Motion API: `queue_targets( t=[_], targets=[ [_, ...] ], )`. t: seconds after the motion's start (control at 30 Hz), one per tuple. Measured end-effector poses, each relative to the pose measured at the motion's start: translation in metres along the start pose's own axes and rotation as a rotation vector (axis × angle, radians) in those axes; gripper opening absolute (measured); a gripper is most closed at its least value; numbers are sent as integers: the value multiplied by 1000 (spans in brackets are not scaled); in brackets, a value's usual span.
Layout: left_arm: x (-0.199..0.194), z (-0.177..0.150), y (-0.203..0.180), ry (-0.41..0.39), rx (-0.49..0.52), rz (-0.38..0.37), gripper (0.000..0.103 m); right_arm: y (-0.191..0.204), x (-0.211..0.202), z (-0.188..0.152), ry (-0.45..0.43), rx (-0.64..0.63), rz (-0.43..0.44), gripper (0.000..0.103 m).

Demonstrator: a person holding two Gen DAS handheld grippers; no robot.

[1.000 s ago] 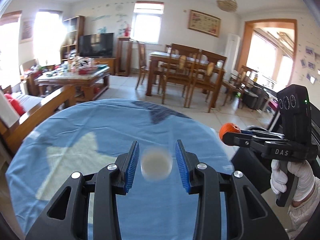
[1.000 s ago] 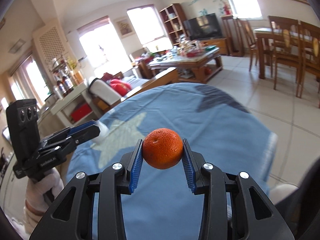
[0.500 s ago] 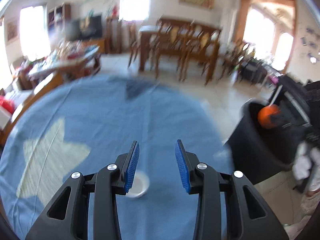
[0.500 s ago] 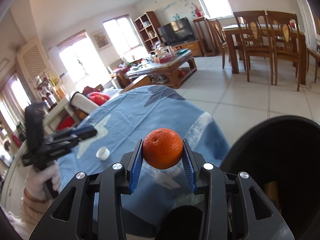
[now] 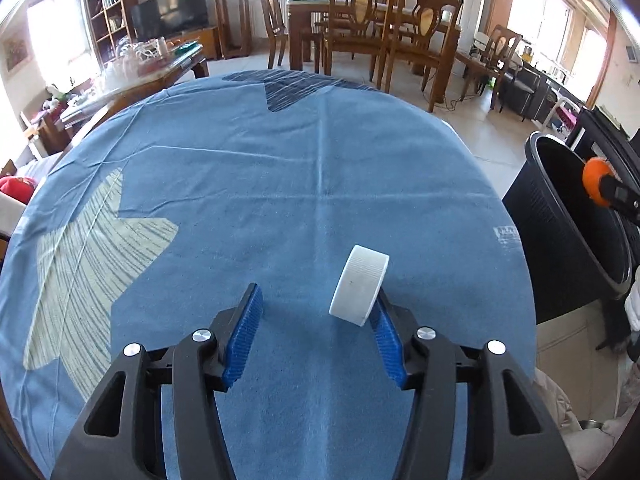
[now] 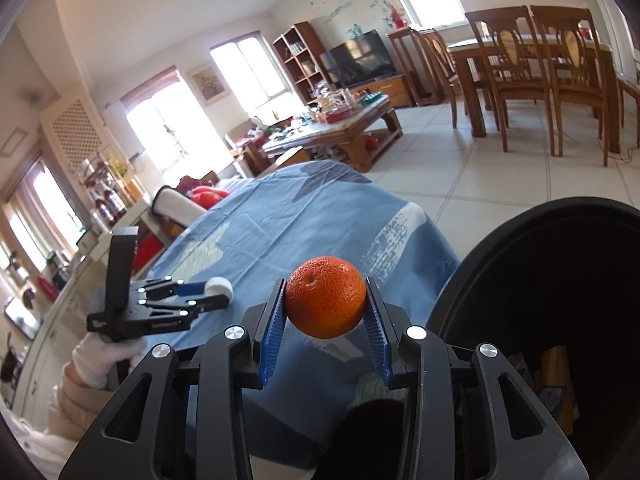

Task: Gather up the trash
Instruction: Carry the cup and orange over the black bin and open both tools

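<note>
The left tongs (image 5: 316, 320) have just been opening; the white bottle cap (image 5: 359, 290) leans on their 3 o'clock pad, above the table (image 5: 280, 184). The right tongs (image 6: 325, 330) grip the orange (image 6: 325, 297), black trash bin (image 6: 560, 280) at 3 o'clock.

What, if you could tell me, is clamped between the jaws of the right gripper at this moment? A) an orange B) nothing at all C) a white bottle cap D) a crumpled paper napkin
A: in the right wrist view both blue pads of the right gripper press on the sides of the orange, next to the rim of the black bin; the white cap lies by the left gripper instead.
</note>
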State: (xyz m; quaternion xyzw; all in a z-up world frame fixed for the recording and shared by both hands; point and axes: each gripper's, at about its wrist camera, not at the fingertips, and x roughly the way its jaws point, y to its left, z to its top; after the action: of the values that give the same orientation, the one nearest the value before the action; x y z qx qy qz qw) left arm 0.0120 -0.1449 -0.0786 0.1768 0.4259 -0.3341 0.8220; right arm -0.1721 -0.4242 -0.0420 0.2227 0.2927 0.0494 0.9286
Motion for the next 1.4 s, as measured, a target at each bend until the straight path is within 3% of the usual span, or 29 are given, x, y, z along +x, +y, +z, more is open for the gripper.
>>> queue_targets(
  t=[0.33, 0.47, 0.67, 0.77, 1.1, 1.4],
  targets=[
    [0, 15, -16, -58, 46, -32, 17, -4, 0, -10, 11, 24, 9, 38],
    [5, 16, -22, -47, 82, -61, 17, -8, -5, -13, 4, 33, 8, 38],
    [1, 17, -26, -81, 87, -48, 16, -13, -12, -16, -9, 45, 7, 38],
    [-5, 20, -36, -111, 87, -95, 16, -18, -17, -18, -17, 49, -2, 38],
    [-13, 46, -120, -175, 235, -226, 17, -52, -47, -26, -75, 100, -78, 38],
    [8, 61, -195, -165, 333, -377, 17, -96, -83, -39, -117, 154, -204, 38]
  ],
)
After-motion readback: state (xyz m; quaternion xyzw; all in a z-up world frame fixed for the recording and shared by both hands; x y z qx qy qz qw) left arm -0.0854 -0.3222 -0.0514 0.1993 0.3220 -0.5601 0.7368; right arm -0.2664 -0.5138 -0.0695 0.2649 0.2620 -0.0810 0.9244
